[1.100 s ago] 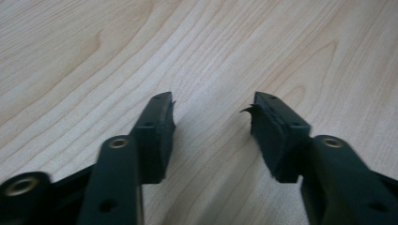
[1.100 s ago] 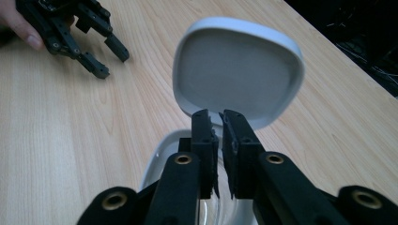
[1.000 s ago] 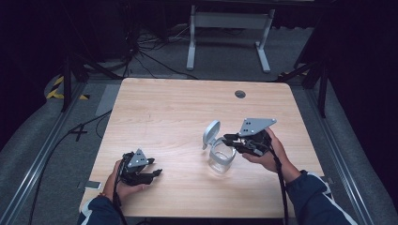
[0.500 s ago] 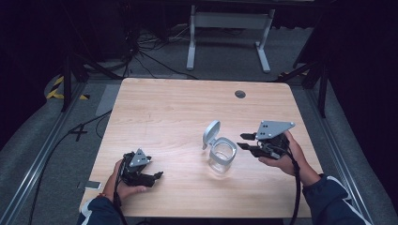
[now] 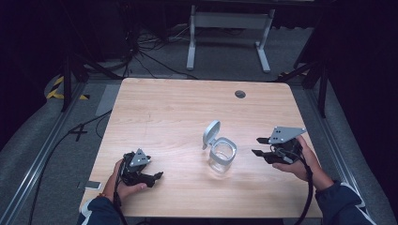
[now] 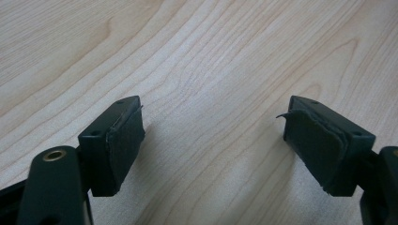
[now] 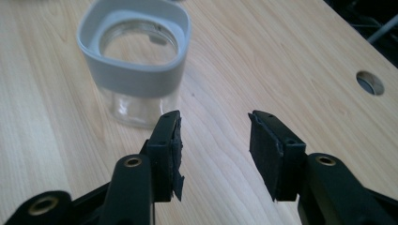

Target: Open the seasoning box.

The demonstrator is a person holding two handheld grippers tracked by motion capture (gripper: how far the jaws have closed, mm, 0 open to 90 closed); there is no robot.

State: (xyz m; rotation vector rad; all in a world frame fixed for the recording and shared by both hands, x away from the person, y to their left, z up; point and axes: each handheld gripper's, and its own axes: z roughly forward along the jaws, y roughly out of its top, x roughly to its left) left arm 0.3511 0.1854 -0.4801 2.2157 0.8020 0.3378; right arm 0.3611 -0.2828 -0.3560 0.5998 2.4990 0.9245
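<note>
The jar [image 5: 222, 156] stands upright at lower centre-right of the high view, on the table [image 5: 178, 108]; its long axis runs vertical, mouth up. Its hinged lid [image 5: 210, 134] is swung open and leans back toward the upper left. Judged from this, the opening is done; whether anything further is due cannot be told.

The right gripper [image 5: 262, 146] sits to the right of the jar, apart from it. Its jaws have just been opening, nothing between them.

The left gripper [image 5: 157, 176] rests at lower left, well apart from the jar. Its jaws have likewise been opening over bare wood.
</note>
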